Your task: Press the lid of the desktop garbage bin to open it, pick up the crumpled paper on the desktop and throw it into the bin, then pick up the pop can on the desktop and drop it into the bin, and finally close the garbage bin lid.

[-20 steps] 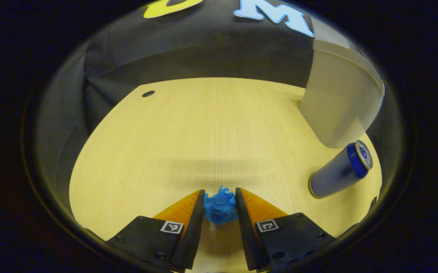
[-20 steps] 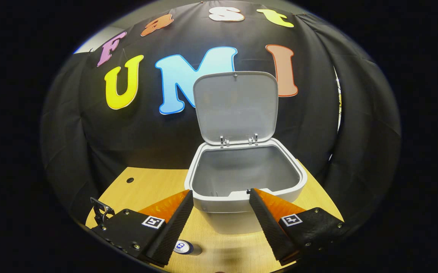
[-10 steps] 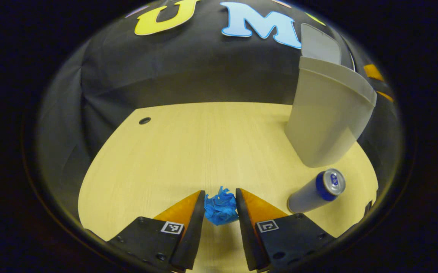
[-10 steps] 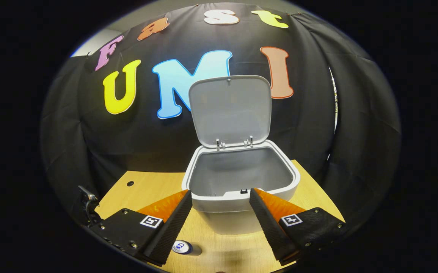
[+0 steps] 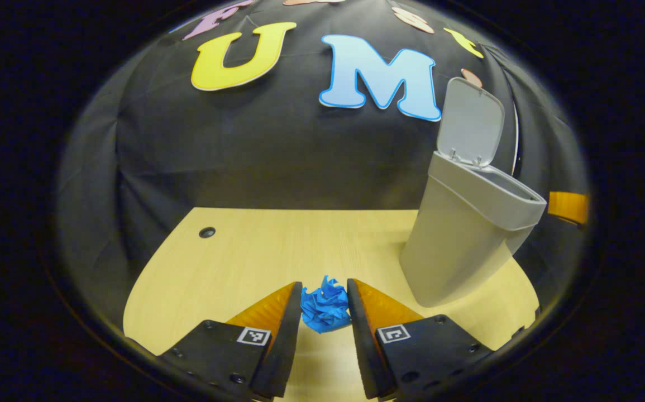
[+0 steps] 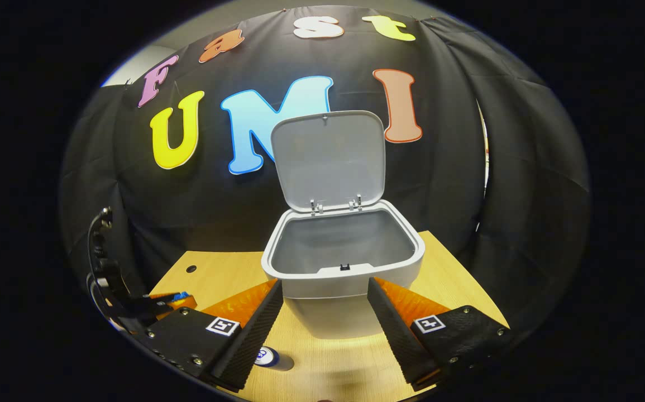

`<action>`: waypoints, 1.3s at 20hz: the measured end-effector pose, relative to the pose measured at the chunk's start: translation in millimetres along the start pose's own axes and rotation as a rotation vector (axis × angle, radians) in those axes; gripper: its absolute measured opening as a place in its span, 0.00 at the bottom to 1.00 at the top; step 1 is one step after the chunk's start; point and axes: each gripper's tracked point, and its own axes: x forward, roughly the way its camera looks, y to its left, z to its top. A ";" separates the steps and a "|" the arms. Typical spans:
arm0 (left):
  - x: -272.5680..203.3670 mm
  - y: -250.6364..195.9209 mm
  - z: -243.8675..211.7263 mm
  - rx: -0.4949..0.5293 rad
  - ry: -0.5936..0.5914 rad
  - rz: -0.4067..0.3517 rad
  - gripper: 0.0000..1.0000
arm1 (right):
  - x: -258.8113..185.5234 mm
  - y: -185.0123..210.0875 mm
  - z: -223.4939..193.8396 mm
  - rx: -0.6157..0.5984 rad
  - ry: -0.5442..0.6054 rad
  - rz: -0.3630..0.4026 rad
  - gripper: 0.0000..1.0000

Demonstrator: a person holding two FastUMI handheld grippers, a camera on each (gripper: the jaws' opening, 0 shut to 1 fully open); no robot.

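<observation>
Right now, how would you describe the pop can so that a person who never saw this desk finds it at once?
Start from the open grey garbage bin on the wooden desktop. In the right gripper view, look in front of the bin's base: the pop can stands there beside the right tool's finger. Its blue rim and silver top set it apart from the plain grey bin.

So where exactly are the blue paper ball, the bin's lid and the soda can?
crumpled paper (image 5: 325, 309), left gripper view, middle of the wad.
bin lid (image 6: 328, 159), right gripper view, inner face of the raised lid.
pop can (image 6: 267, 357), right gripper view, its top end.
</observation>
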 end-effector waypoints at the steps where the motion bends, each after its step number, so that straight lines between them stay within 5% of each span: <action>1: -0.5 -5.6 11.3 0.009 -0.020 -0.010 0.58 | -1.4 -2.0 -0.8 0.003 0.000 -0.002 0.98; 15: -6.9 -98.9 131.7 0.059 -0.220 -0.177 0.53 | -11.0 -36.0 -12.2 0.050 0.007 -0.055 0.98; 26: -11.1 -184.5 152.4 0.166 -0.295 -0.322 0.56 | -8.0 -47.5 -16.9 0.072 0.016 -0.084 0.98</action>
